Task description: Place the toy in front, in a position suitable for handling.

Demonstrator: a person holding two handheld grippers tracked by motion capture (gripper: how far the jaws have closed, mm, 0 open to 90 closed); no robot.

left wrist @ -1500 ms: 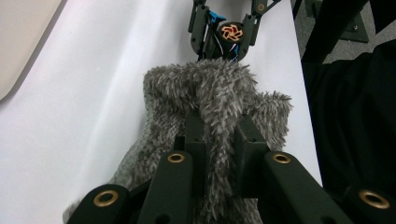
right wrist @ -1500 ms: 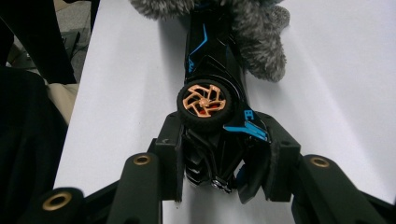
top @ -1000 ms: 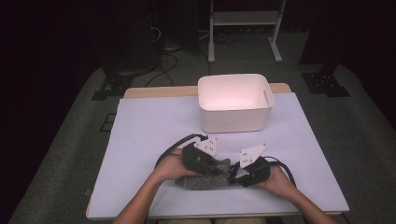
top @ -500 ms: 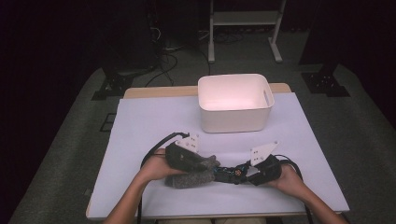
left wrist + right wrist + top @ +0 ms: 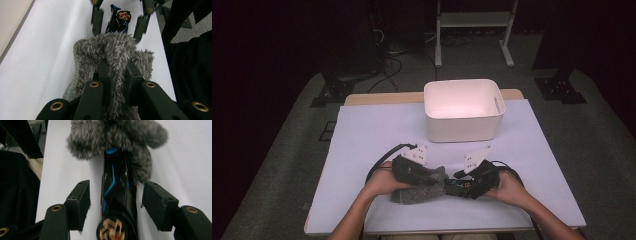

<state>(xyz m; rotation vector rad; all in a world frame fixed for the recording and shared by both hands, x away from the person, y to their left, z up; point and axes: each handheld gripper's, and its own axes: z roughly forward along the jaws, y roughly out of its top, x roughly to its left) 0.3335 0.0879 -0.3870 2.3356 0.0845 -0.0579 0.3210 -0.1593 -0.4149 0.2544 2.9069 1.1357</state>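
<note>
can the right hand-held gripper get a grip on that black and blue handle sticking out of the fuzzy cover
Probably yes. The right hand-held gripper has just opened; its pads flank the black and blue handle without touching. The left hand-held gripper pinches the grey fuzzy cover farther along, clear of it.

Dark room, grey floor (image 5: 272,150), white-covered table (image 5: 377,125)

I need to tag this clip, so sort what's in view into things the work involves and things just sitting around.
In the job:
- grey fluffy cover, pinched by the left gripper
- black and blue handle going into that cover
- right gripper, jaws just opened, pads clear of the handle

Lying about:
- white bin
- white table sheet
- metal stand behind the table
</note>
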